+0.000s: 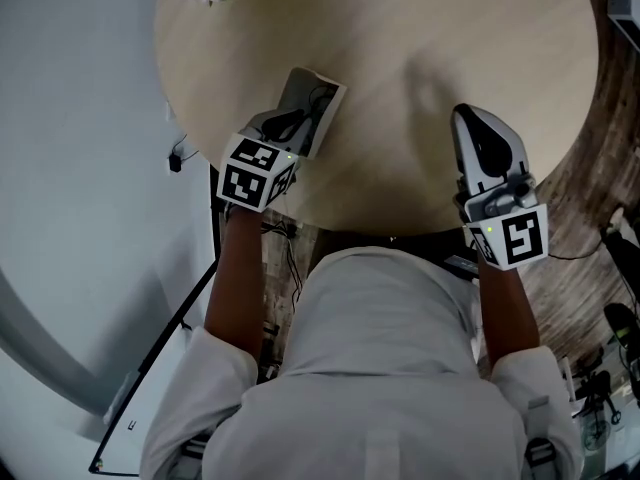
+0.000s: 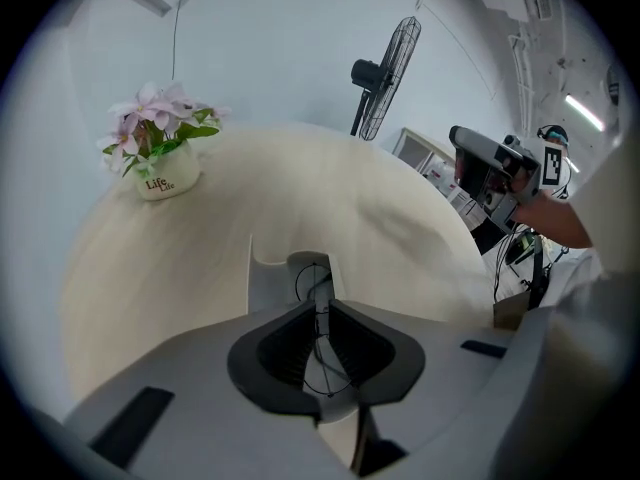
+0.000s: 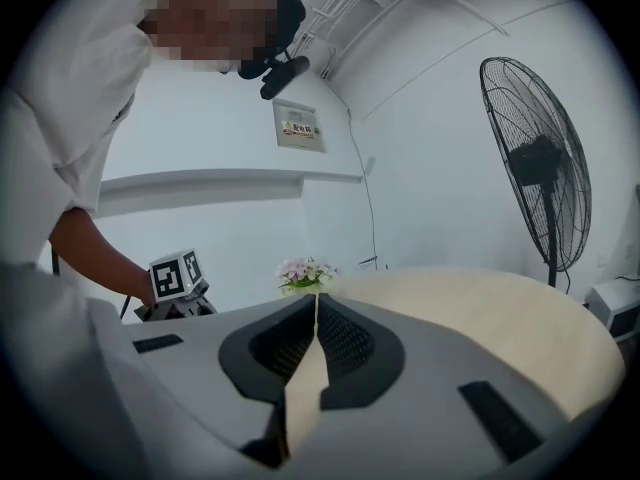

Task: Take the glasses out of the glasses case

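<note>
The step in hand is the grasp itself. The left tongs (image 2: 320, 308) stand narrow, with only a thin gap between the pads, and the black wire frame of the glasses (image 2: 312, 278) runs through this gap. As far as I can judge, they are closed on the frame near its middle: one rim shows just beyond the tips and another part of the wire shows below the pads.

The glasses are not out yet. They are over the open grey case (image 2: 270, 283), which lies flat on the tabletop (image 1: 420, 48) near its left edge. In the head view the left tongs (image 1: 288, 126) reach into the near end of the case (image 1: 300, 86), and a dark line of the frame (image 1: 322, 96) shows inside it.

The right tongs (image 3: 315, 303) are closed together with nothing between them. They hang over the right part of the tabletop, well apart from the case (image 1: 468, 118).

The next move, in my judgement, is a slow, straight lift, so that the thin wire does not slip from the pads or catch on the wall of the case. The case is light and may rise with the glasses, so the right tongs could come over and press it down.
</note>
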A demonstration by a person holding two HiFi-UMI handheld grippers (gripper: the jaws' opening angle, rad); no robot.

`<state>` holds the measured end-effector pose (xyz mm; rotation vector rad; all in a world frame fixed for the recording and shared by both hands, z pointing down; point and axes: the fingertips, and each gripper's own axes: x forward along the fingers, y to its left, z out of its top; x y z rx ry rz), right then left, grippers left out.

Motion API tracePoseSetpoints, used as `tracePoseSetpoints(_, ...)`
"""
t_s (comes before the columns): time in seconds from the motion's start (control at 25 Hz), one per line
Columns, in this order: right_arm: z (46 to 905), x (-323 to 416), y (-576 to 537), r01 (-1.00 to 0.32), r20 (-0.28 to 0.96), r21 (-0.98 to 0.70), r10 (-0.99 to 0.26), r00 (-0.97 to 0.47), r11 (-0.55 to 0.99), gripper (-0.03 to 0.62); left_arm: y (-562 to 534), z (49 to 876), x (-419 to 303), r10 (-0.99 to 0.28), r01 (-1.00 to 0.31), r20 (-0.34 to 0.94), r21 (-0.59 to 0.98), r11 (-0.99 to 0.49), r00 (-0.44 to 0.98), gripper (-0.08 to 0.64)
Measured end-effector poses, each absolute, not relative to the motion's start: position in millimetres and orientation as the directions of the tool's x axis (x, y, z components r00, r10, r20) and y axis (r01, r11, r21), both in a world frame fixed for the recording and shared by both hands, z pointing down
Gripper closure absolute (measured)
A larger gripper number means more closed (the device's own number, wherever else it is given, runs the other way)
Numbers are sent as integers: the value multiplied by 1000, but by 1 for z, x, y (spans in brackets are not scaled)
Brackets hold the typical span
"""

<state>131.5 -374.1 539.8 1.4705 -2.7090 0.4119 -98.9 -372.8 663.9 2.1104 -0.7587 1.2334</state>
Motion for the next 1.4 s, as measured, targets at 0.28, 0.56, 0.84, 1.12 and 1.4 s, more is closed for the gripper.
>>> tracePoseSetpoints(0.28,558,135,-376,-828,171,-235,-817,-550,508,566,-370,685,-102,-103,-708,931,192,-680,350,479)
tracePoseSetpoints(0.56,567,138,-382,-830,175,-248,-819,-546,500,566,-366,699,-101,-40,-705,951,199,-681,307,466)
tracePoseSetpoints(0.84,574,143,-385,-833,183,-260,-822,-539,488,566,-365,707,-99,12,-709,956,225,-668,293,468)
tracePoseSetpoints(1.12,578,145,-387,-834,188,-267,-823,-536,482,566,-364,713,-97,77,-714,961,251,-653,267,472)
tracePoseSetpoints(1.4,579,150,-388,-843,179,-271,-836,-519,465,566,-365,721,-99,146,-737,964,264,-622,222,483)
